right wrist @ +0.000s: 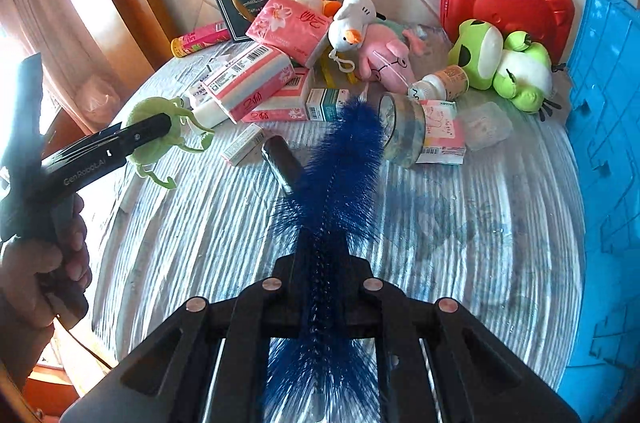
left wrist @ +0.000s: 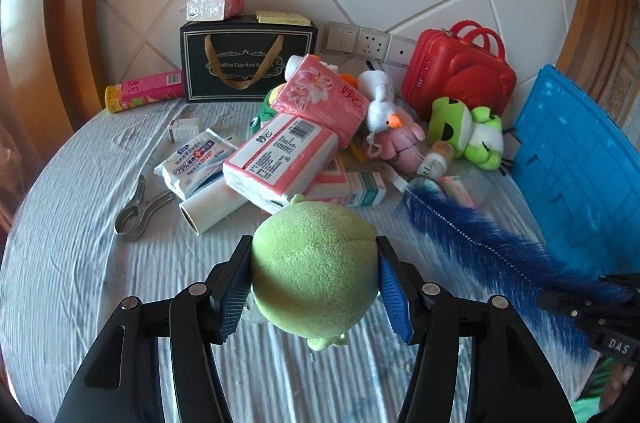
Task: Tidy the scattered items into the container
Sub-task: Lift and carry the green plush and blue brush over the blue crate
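Your left gripper (left wrist: 314, 281) has its jaws pressed against both sides of a round green plush toy (left wrist: 316, 271), holding it above the striped bedcover (left wrist: 100, 263). Your right gripper (right wrist: 320, 287) is clamped tight on a blue bristle brush (right wrist: 340, 159) — its bristles stick out ahead and behind the fingers. The blue crate (right wrist: 604, 143) stands along the right edge of the bed, beside the brush. Tissue packs (left wrist: 280, 155), a frog plush (right wrist: 504, 63) and a red case (left wrist: 460, 71) lie piled near the wall.
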The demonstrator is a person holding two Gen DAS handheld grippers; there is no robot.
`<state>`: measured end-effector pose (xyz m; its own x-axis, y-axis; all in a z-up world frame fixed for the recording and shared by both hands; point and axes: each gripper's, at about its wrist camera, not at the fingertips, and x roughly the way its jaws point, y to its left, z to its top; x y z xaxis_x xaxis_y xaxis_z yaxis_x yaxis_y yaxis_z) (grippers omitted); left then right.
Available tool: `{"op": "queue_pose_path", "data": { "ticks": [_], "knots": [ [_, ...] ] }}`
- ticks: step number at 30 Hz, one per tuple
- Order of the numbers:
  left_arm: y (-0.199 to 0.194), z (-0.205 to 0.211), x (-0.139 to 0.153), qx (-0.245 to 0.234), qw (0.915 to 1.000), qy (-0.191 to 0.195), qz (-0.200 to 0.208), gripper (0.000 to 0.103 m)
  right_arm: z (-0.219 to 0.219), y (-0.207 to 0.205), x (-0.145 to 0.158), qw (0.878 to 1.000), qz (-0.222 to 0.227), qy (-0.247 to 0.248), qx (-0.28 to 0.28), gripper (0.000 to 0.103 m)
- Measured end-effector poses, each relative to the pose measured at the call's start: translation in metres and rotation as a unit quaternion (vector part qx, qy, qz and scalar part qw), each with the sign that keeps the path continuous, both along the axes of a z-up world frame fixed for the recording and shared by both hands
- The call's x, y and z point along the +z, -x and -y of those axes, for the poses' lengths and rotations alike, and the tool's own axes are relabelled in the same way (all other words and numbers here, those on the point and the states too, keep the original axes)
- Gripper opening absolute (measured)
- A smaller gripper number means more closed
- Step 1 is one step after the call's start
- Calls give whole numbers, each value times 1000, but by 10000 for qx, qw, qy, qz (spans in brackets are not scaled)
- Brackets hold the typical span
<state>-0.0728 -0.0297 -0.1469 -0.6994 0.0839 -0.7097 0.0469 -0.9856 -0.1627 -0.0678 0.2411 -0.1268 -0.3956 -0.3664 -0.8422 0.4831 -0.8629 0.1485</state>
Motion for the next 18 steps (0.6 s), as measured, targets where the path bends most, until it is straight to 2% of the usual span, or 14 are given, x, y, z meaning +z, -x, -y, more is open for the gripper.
{"op": "queue_pose_path", "data": {
  "ticks": [10,18],
  "knots": [
    [-18,-21,62,28,9994,62,-338,57,-40,-34,66,9994,-289,176,88,9],
    [-21,-56,105,-86,9981,258,-560,58,-72,-48,122,9965,-683,467,87,9]
  ]
}}
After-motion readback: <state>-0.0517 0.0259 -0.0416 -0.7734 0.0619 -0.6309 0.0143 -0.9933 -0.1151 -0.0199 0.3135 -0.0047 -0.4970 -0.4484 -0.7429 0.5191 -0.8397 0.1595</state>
